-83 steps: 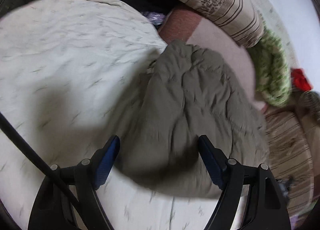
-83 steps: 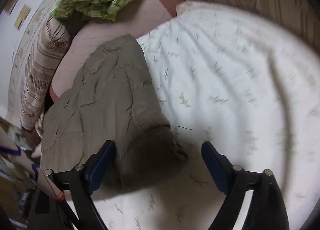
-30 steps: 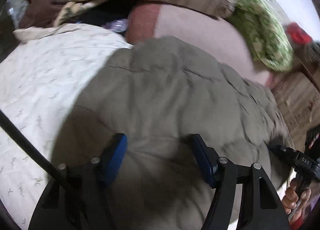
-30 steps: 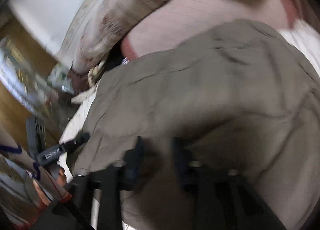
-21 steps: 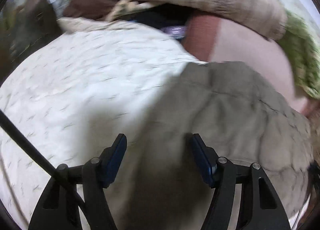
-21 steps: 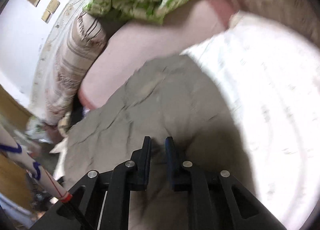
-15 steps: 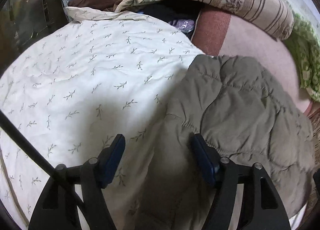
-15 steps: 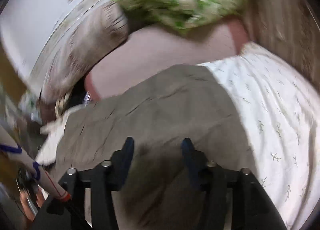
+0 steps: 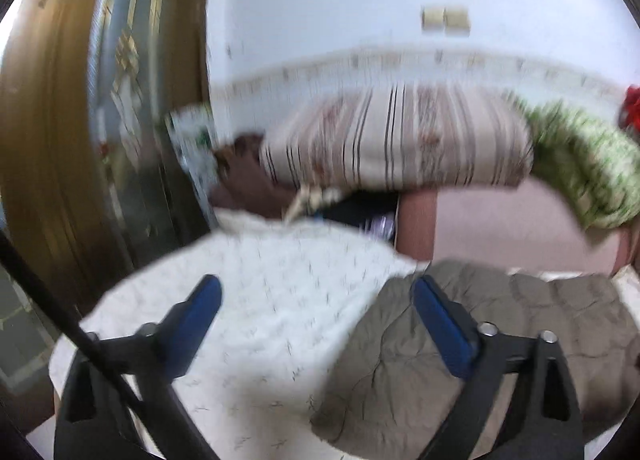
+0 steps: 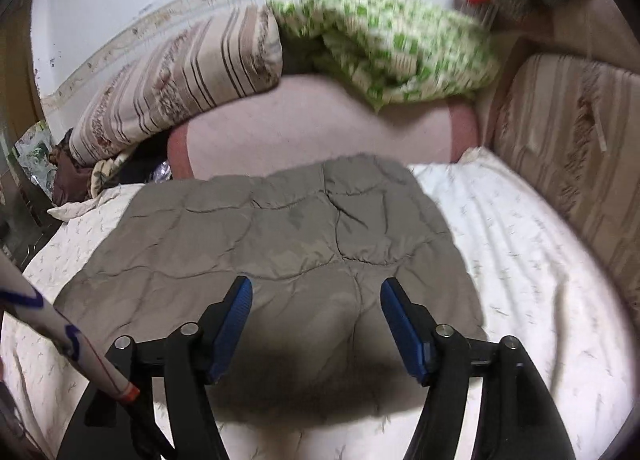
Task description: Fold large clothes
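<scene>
An olive quilted garment (image 10: 280, 244) lies folded into a rough rectangle on the white leaf-print sheet (image 10: 520, 260). My right gripper (image 10: 316, 300) hangs above its near edge, its jaws opening, the blue pads clear of the cloth and nothing pressed between them. In the left wrist view the same garment (image 9: 500, 332) sits at the lower right. My left gripper (image 9: 316, 296) is lifted and points almost level over the sheet (image 9: 280, 300); its jaws are opening wide and hold nothing. This view is blurred.
A striped pillow (image 10: 180, 79) and a green-patterned quilt (image 10: 392, 39) lie at the back on a pink mattress (image 10: 320, 123). A striped padded headboard (image 10: 568, 139) stands on the right. A wooden door frame (image 9: 44, 139) is at the left.
Both grippers let go of the olive garment, opened and rose away from it. The left gripper tilted up, bringing the wall and door frame into view. The garment now lies flat.
</scene>
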Tool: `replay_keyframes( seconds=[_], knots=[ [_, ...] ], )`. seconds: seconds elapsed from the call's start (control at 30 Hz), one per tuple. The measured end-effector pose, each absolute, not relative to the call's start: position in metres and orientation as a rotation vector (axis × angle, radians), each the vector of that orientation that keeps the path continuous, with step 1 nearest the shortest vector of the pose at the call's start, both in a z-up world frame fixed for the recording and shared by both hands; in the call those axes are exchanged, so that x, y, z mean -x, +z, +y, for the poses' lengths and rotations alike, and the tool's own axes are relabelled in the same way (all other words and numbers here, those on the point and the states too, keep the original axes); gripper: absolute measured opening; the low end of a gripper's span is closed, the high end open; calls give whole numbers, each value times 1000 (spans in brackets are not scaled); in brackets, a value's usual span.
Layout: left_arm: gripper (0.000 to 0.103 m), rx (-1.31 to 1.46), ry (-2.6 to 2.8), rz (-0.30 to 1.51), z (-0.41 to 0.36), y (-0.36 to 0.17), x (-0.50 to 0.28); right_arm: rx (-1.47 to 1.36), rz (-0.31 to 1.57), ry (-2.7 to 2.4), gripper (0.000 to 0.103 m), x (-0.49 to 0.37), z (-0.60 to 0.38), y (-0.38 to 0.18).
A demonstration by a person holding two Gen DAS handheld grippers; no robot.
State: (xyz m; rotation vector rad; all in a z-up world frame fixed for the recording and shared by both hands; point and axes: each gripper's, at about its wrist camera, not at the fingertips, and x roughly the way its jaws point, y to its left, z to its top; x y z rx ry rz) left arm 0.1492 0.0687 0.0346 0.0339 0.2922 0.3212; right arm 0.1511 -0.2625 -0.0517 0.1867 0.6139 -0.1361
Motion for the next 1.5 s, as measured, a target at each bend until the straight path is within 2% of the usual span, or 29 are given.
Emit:
replay_keyframes(
  seconds=[0.07,0.2,0.57,0.97,1.5],
  knots=[
    [100,-39,307,231,63,45,-109,-183,599,-142,76,-127,-256,-46],
    [100,-52,224,235,51,49,-48,-180,608,-155,77,-76,-243,-49],
    [102,-42,81,362,22,17,35,-151,676,-225,81,18,-220,-64],
    [102,-101,25,523,-9,-17,60,-71,768,-281,82,33,-202,-81],
    [102,-27,-33,656,3,-33,53,-37,827,-283,84,36,-184,-92]
  ],
)
